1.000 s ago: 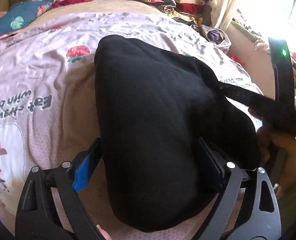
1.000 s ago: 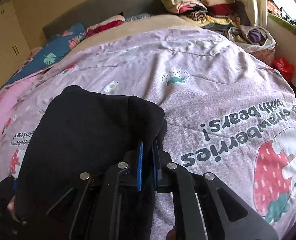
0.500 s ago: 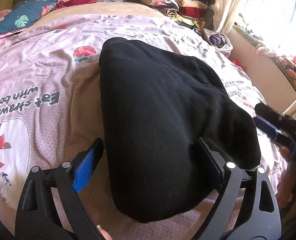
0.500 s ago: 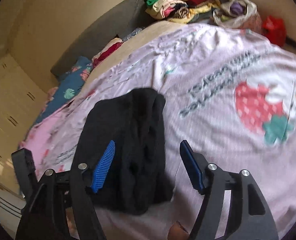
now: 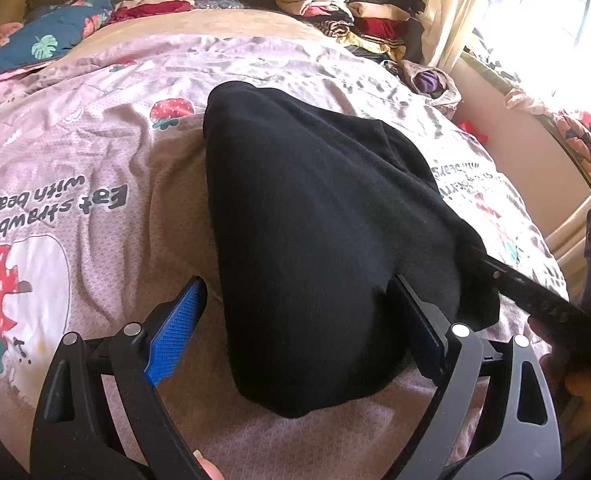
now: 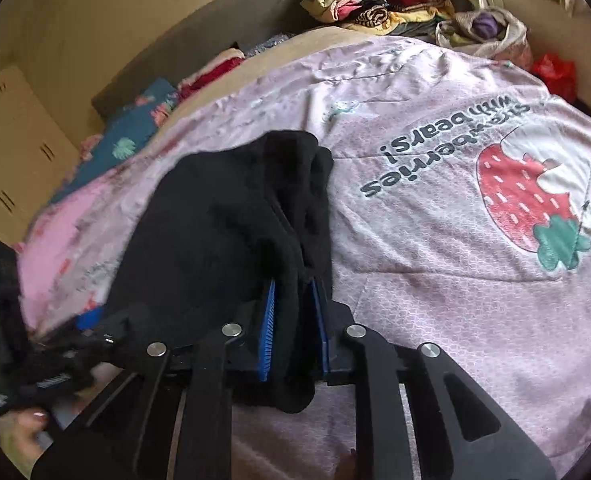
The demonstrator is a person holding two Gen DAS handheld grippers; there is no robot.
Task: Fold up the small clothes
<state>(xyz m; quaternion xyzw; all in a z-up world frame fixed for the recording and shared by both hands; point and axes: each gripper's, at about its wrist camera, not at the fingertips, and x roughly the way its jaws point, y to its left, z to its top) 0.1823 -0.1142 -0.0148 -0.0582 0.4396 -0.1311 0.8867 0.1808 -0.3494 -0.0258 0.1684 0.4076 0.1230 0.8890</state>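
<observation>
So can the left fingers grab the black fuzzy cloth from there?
Probably yes: the black fuzzy cloth already lies between the wide-open left fingers, with nothing blocking.

Daylight pours in from a window (image 5: 555,20) up and to the right of the left tongs (image 5: 295,328), blown out to white glare there, with the curtain (image 5: 451,12) beside it washed pale. The quilt (image 5: 95,152) ahead is evenly bright; its creases cast soft shadows. The black cloth (image 5: 315,220) reads as a flat dark mass with almost no detail. In the right wrist view the light is dimmer and warmer, and the lower left, beside the right tongs (image 6: 293,320), is smeared by motion blur. Both views bulge, with dark rounded corners.
</observation>
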